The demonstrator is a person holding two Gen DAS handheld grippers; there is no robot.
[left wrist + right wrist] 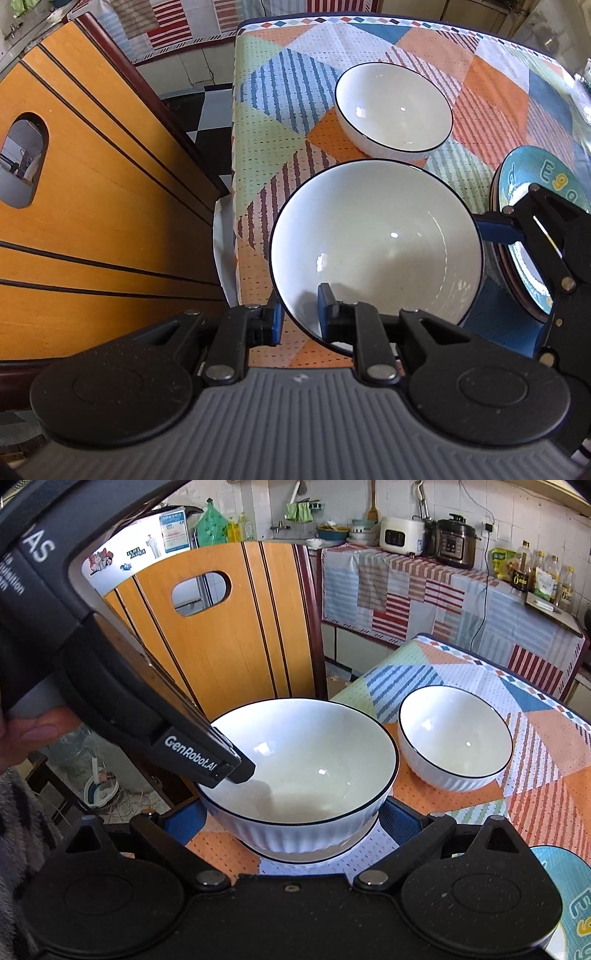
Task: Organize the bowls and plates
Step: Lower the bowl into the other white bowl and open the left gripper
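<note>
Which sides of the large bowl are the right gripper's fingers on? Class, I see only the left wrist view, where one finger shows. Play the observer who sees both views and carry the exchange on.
Observer: One on each side. The right gripper straddles the large bowl low on its wall. Whether the pads press, I cannot tell.
Operator: What is that bowl's outside like?
Observer: White and ribbed, like the small bowl beside it.
Operator: What is behind the left gripper?
Observer: A hand, thumb showing, at the picture's left edge.
</note>
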